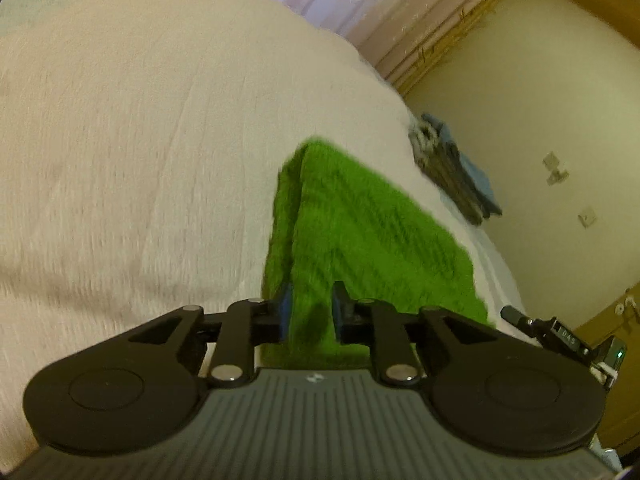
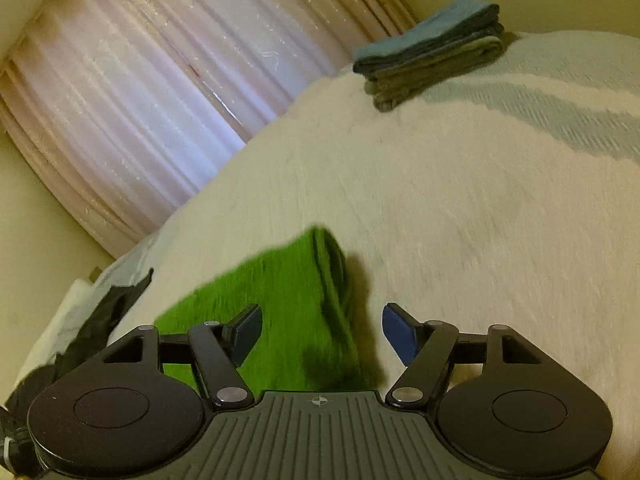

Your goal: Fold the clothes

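A bright green towel lies folded flat on the cream bedspread, with its doubled edge along the left side. My left gripper hovers over the towel's near end. Its blue-padded fingers stand a narrow gap apart, and green cloth shows between them without being pinched. In the right wrist view the same green towel lies below my right gripper. That gripper is wide open above the towel's thick folded edge, and one pad is over bare bedspread.
A stack of folded blue and grey towels sits at the bed's far edge, and it appears as a stack in the left view. A pale curtain hangs behind. Dark clothing lies at the left bed edge. A small black device with a green light shows at right.
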{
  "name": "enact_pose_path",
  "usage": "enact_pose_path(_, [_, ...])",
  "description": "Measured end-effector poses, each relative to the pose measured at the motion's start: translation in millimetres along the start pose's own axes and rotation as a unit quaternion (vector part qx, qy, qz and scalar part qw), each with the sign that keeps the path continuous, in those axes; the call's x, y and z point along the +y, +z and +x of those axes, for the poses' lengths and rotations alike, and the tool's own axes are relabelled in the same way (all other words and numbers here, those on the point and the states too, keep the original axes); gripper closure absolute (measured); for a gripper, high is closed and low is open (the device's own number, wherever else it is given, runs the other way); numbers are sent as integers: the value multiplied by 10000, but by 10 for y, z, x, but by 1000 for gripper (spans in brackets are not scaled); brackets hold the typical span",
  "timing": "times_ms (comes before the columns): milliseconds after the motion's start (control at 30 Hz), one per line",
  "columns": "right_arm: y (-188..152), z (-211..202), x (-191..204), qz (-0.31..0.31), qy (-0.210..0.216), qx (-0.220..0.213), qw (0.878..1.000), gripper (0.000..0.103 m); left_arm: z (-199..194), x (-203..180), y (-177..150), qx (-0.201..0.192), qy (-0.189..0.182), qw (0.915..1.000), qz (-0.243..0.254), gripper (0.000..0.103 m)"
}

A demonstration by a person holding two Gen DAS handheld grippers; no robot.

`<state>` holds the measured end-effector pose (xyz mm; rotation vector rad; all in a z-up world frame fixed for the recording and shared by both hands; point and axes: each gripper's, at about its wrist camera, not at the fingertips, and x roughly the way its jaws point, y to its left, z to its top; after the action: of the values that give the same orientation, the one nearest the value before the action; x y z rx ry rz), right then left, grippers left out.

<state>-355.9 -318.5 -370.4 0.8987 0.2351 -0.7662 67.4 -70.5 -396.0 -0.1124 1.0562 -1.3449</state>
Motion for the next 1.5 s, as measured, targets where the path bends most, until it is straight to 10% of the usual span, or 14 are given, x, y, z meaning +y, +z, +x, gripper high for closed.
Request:
enact_pose_path(100, [180,229,4,146,65,111,9998,33,166,-16,309,-68,-25,9999,-138,70])
enact_pose_path(367, [358,838,-77,727,13,566,9957,35,960,-64,778,221,242,9987,-381,66])
enact_pose_path(400, [337,848,-71,665,52,540,9963,63,1010,-66,779,234,161,9987,-429,70])
enact_pose_path(467, [300,847,-22,317,-16,444,9985,83,1051,-85,752,155,-69,9991,-395,87])
enact_pose_path(567, [220,848,19,-198,-506,377,9978,89,1030,-117,653,-118,37,9999,18,90])
enact_pose_path(833, [153,666,400,-1442,-1731,-159,9742,70,949,-419,587,-339,850,9917,907,86])
enact_pose_path(1033, [124,615,793,-1930,-776,-231,9779,69,815,-764,728,-620,754,9890,1115,89])
enact_pose_path(1233, [-306,1138,797,-2863,-1254,306,9494,69,1312,-928,419,-178,1103,9774,1795,84])
enact_pose_path(1500, [-192,532,546,-2003,-1351,5,9704,69,1052,-594,402,-457,1220,9835,1254,100])
